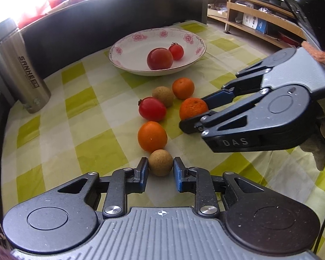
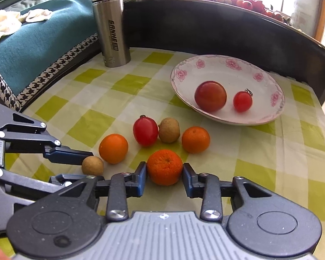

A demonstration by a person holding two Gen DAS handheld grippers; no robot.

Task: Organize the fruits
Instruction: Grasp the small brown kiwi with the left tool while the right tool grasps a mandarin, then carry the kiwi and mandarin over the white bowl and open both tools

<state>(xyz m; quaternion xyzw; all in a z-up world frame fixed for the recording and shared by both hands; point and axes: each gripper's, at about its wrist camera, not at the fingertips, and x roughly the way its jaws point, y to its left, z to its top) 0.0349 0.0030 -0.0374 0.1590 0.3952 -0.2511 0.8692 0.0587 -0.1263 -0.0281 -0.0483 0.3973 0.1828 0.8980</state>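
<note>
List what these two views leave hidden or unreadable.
- Left gripper contact with the longan: a slight gap shows, grip unclear.
- Orange near side, left view: hidden by the right gripper.
- Flask small print: too small.
- Items behind the dark board: glare-washed.

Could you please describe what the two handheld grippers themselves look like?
Both the left gripper and right gripper are matte black linkages with round pivot caps, silver screws, blue finger pads and a ribbed grey base. The right one's side reads "DAS".

A steel flask (image 2: 111, 25) stands upright on the checked tablecloth (image 2: 270, 151), near a teal cushion (image 2: 32, 49).
</note>
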